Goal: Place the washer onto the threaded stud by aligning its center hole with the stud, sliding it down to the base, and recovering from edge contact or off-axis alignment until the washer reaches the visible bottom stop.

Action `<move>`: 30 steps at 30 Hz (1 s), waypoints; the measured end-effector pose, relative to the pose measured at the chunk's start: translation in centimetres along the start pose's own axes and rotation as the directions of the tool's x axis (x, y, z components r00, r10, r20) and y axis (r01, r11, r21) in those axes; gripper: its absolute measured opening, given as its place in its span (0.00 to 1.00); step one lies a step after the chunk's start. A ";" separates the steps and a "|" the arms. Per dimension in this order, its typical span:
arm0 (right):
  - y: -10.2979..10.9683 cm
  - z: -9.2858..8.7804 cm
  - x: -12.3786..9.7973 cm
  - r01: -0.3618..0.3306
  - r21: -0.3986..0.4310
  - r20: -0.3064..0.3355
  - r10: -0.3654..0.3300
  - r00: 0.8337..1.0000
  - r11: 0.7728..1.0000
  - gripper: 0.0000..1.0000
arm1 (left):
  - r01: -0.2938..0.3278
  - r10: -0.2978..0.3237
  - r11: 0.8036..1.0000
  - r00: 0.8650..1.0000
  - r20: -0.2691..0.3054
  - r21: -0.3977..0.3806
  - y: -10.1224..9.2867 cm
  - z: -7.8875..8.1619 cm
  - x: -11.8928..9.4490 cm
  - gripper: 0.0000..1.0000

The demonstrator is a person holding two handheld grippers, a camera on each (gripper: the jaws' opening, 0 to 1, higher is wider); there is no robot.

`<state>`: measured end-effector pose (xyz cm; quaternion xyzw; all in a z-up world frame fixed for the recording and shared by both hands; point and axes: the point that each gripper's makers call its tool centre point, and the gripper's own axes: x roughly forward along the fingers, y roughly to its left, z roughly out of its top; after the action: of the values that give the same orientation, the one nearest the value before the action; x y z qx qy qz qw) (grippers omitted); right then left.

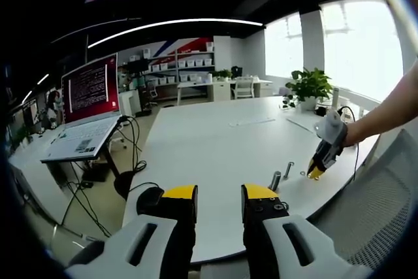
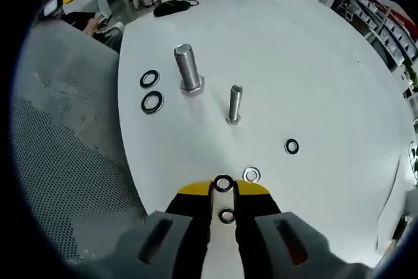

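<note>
Two upright studs stand on the white table (image 2: 313,63): a thick hex-head bolt (image 2: 187,68) and a thinner threaded stud (image 2: 234,104). My right gripper (image 2: 223,191) is low over the table's near edge, its yellow-tipped jaws closed narrowly around a small silver washer (image 2: 223,183). A second small ring (image 2: 226,215) shows further back in the gap between the jaws. In the left gripper view my left gripper (image 1: 219,194) hangs open and empty off the table's edge. There the right gripper (image 1: 316,173), held by a person's hand, tips down beside the two studs (image 1: 275,180).
Loose washers lie around: one (image 2: 251,174) just right of the right jaws, a dark one (image 2: 292,146) further right, and two larger black ones (image 2: 151,91) left of the bolt. A mesh chair back (image 2: 72,161) borders the table edge. A laptop (image 1: 85,115) and a potted plant (image 1: 308,86) stand far off.
</note>
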<state>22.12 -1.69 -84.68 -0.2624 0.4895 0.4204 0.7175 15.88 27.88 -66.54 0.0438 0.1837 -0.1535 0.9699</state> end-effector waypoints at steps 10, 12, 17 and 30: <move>0.5 1.8 -1.8 -0.046 0.030 -0.002 0.046 0.999 0.998 0.14 | -0.001 0.001 1.000 1.000 0.000 -0.001 0.0 0.0 0.0 0.25; 0.5 2.1 -2.0 -0.046 0.030 0.001 0.046 0.999 0.999 0.14 | -0.001 0.001 1.000 1.000 -0.001 -0.001 0.0 0.0 0.0 0.25; 0.3 3.1 -2.5 -0.040 0.036 0.011 0.040 0.999 0.999 0.14 | -0.001 0.001 1.000 1.000 -0.001 -0.001 0.0 0.0 0.0 0.25; -0.5 5.8 -3.2 -0.016 0.029 0.042 0.015 0.999 0.999 0.14 | -0.001 0.001 1.000 1.000 0.000 -0.001 0.0 0.0 0.0 0.25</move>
<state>24.84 1.56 -79.54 -0.2392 0.4824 0.4242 0.7281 15.84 27.89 -66.56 0.0433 0.1838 -0.1530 0.9700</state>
